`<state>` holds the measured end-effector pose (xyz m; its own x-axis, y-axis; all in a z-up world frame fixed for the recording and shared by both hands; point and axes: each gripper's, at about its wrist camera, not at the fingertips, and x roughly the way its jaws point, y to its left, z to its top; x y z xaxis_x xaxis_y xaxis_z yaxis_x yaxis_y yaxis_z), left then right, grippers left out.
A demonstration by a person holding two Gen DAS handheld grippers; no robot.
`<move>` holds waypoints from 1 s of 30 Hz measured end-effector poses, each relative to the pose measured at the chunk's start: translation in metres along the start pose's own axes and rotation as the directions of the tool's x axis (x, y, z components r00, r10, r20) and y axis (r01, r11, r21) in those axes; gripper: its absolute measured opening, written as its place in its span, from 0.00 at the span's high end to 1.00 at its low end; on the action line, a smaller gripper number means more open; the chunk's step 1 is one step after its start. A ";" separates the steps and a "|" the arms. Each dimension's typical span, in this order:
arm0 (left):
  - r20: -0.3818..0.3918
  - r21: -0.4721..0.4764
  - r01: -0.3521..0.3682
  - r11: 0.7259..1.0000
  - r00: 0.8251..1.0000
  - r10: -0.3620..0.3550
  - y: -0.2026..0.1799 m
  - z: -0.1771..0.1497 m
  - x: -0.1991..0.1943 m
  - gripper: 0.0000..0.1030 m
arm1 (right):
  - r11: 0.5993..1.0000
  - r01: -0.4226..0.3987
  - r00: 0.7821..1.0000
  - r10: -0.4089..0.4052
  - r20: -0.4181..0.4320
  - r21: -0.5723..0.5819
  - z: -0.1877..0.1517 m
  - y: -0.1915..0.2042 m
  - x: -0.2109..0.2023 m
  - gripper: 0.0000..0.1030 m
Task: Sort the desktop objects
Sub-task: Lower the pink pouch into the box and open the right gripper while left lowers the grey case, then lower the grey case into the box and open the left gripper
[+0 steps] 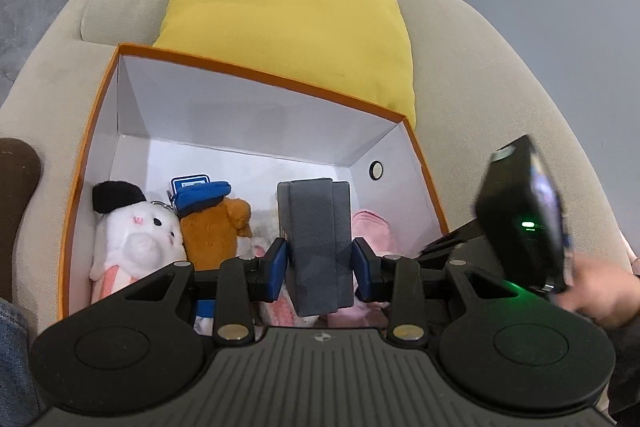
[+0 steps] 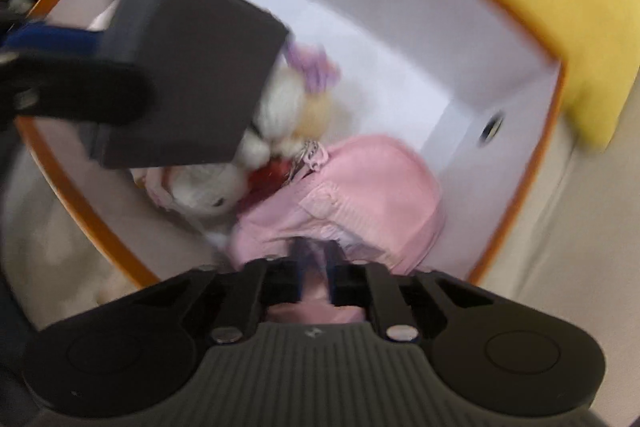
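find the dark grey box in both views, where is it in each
Left wrist view: the dark grey box stands at lower centre, clamped between the left gripper pads, over the orange-rimmed box.
Right wrist view: the dark grey box fills the upper left, blurred, above the plush toys.
Shared landmark: the round hole in the box's white side wall.

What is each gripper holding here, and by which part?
Left gripper clamps the dark grey box across its two side faces, near the lower end. Right gripper is shut on pink fabric, at its near edge.
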<state>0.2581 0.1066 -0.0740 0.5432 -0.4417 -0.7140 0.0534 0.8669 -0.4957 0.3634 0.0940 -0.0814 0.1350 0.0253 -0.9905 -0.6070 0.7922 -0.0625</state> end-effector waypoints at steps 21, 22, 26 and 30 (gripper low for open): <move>-0.061 0.042 -0.021 0.999 0.998 0.024 -0.007 0.000 0.009 0.62 | 0.999 0.052 0.992 -0.052 0.112 0.005 0.029 -0.009 -0.024 0.86; -0.070 0.039 -0.016 0.999 0.997 0.019 -0.007 0.000 0.010 0.62 | 1.000 0.021 0.997 -0.022 0.072 0.010 0.030 -0.009 -0.018 0.99; -0.104 0.034 -0.056 0.998 0.993 0.059 -0.004 -0.006 0.019 0.64 | 1.000 0.027 0.997 -0.027 0.070 0.011 0.023 -0.009 -0.004 0.99; -0.084 0.028 -0.052 0.998 0.995 0.054 -0.006 -0.010 0.012 0.64 | 0.999 0.037 0.994 -0.037 0.098 0.009 0.020 -0.005 -0.013 0.97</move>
<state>0.2562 0.0934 -0.0844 0.4730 -0.4123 -0.7786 0.0488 0.8946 -0.4441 0.3809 0.1019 -0.0661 0.2335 0.0552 -0.9708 -0.5946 0.7981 -0.0976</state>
